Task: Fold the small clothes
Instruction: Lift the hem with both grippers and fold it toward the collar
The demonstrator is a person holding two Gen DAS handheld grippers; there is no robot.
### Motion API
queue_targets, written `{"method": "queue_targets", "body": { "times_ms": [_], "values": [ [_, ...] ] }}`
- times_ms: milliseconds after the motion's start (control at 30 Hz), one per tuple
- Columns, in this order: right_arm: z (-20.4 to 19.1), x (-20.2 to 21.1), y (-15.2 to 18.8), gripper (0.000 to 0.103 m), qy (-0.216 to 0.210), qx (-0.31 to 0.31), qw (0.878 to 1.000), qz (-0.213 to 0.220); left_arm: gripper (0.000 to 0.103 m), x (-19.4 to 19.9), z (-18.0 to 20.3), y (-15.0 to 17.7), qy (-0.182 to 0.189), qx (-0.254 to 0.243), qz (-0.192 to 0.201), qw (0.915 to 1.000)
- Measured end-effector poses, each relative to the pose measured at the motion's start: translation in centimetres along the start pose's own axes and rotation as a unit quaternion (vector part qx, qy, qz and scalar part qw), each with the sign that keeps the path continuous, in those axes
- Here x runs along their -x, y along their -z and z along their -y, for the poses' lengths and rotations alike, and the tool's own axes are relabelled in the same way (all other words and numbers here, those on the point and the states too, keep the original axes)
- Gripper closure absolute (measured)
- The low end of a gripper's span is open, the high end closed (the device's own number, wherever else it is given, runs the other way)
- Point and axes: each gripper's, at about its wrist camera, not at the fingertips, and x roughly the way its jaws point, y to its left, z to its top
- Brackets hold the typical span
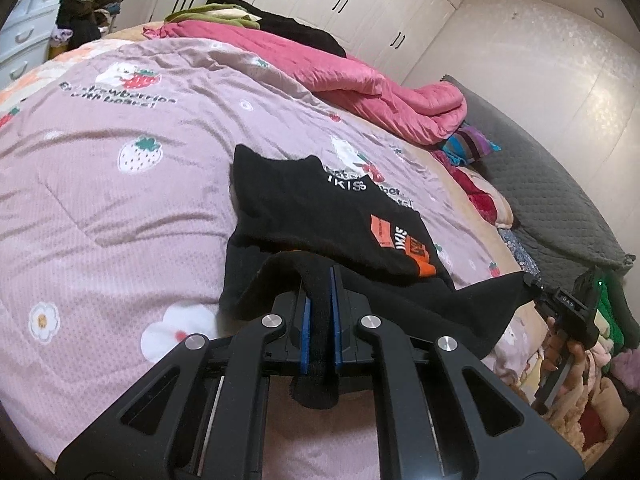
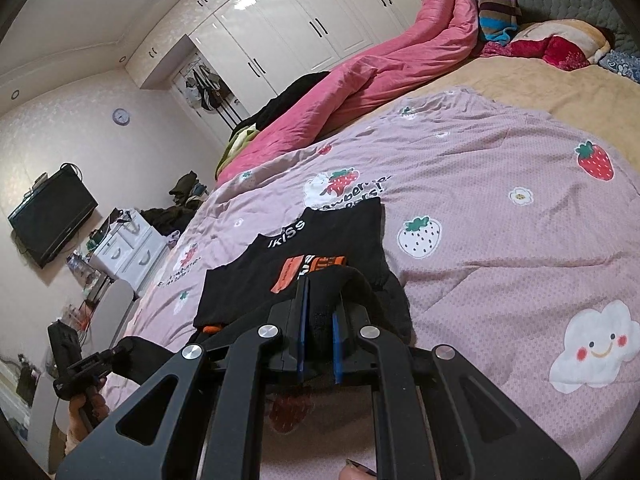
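A small black shirt (image 1: 320, 212) with white lettering and orange patches lies on the pink strawberry quilt (image 1: 100, 200). My left gripper (image 1: 320, 280) is shut on its near hem, black cloth pinched between the blue pads. My right gripper (image 2: 320, 300) is shut on the other end of the same hem of the shirt (image 2: 320, 248). The hem is lifted and stretched between both grippers. The right gripper shows in the left wrist view (image 1: 532, 280), and the left gripper shows in the right wrist view (image 2: 120, 350).
A rolled pink duvet (image 1: 360, 76) lies along the far side of the bed, with dark clothes behind it. Pillows and a striped cloth (image 2: 498, 8) sit at the headboard. A pile of clothes (image 1: 600, 360) lies beside the bed. White wardrobes (image 2: 300, 28) line the wall.
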Motion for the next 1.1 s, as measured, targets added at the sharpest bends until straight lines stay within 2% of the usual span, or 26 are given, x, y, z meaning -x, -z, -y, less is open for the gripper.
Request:
{"method": "queue_targets", "body": {
  "times_ms": [700,1100],
  "values": [
    [-0.7,-4.4,-4.6,0.094,0.012,-0.004,1.000,0.011,0.101,-3.7,-1.3,-5.0,0.009,0.024,-0.007,0.9996],
    [-0.5,-7.3,-7.1,0.094,0.023,-0.018,1.000,0.011,0.101,-6.1,-2.2,-7.5,-0.011,0.033,-0.007,0.9994]
  ]
}}
